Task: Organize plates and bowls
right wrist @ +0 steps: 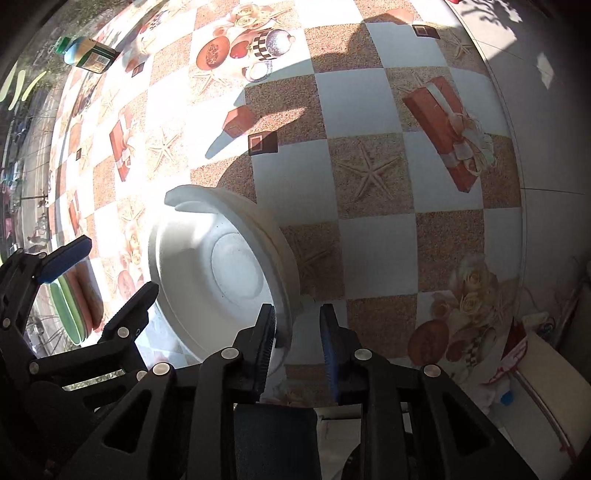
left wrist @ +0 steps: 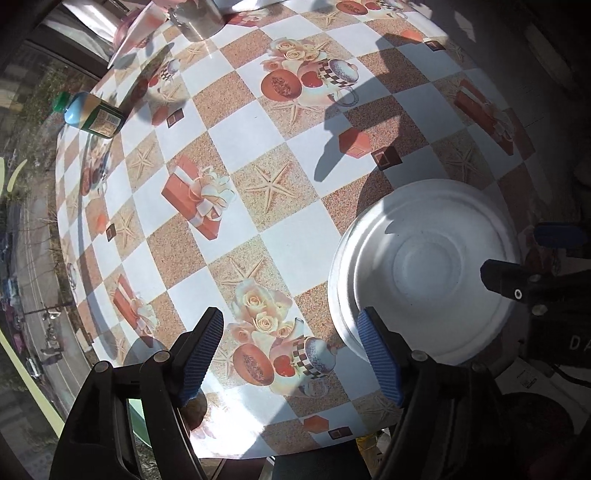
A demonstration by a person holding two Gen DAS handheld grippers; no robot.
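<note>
A white bowl [left wrist: 424, 269] [right wrist: 221, 266] with a thick stepped rim stands upright on the patterned tablecloth [left wrist: 258, 122]. My left gripper [left wrist: 291, 354] is open, pointing down, and its right finger [left wrist: 380, 358] overlaps the bowl's near-left rim. My right gripper [right wrist: 297, 343] is open astride the opposite rim, one finger [right wrist: 266, 343] over the bowl's inside and the other outside, with gaps showing at the pads. Each gripper shows in the other's view, the right gripper [left wrist: 532, 258] at the bowl's right side and the left gripper [right wrist: 103, 277] at its left side.
A green-capped bottle [left wrist: 92, 114] [right wrist: 86, 53] lies near the far left table edge. A metal pot [left wrist: 199, 18] stands at the far end. Stacked green and orange plates [right wrist: 74, 306] sit beside the left gripper. A window bounds the left, and a chair [right wrist: 535, 406] stands right.
</note>
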